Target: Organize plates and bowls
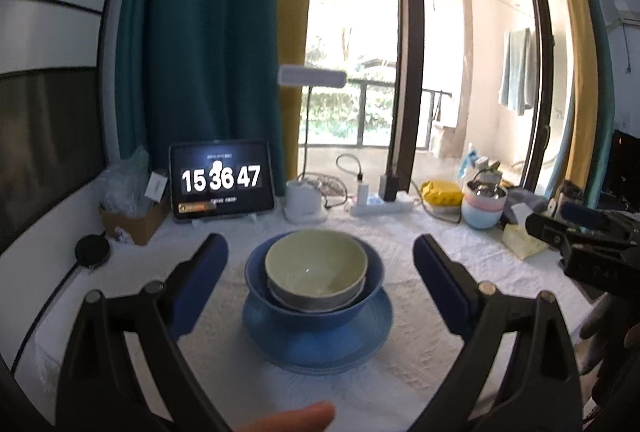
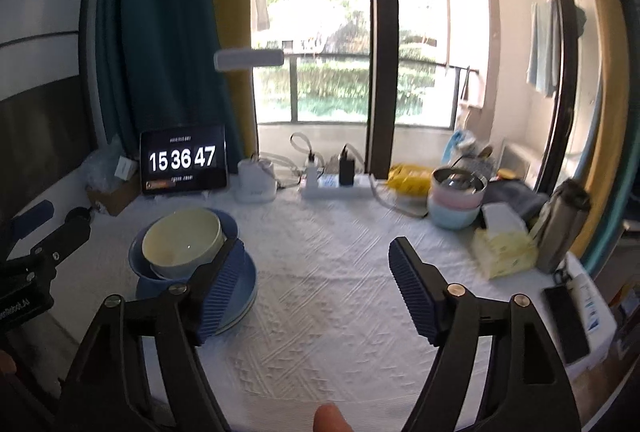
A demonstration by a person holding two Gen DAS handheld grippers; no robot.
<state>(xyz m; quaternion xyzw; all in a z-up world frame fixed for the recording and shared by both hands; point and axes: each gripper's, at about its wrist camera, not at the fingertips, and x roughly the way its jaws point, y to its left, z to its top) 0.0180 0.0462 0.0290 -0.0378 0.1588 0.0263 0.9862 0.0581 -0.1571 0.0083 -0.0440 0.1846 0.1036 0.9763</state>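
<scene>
While both your grippers stand wide open and empty, the stack of pale bowl (image 1: 316, 264), blue bowl (image 1: 312, 292) and blue plates (image 1: 316, 344) sits dead ahead between the left gripper (image 1: 320, 264) jaws, left of the right gripper (image 2: 316, 260).

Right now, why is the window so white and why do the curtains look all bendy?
In both views daylight floods the window, so the outside washes out white. The fisheye lens bows straight things near the edges, like the teal curtain in the left wrist view. In the right wrist view the tissue box looks smeared.
</scene>
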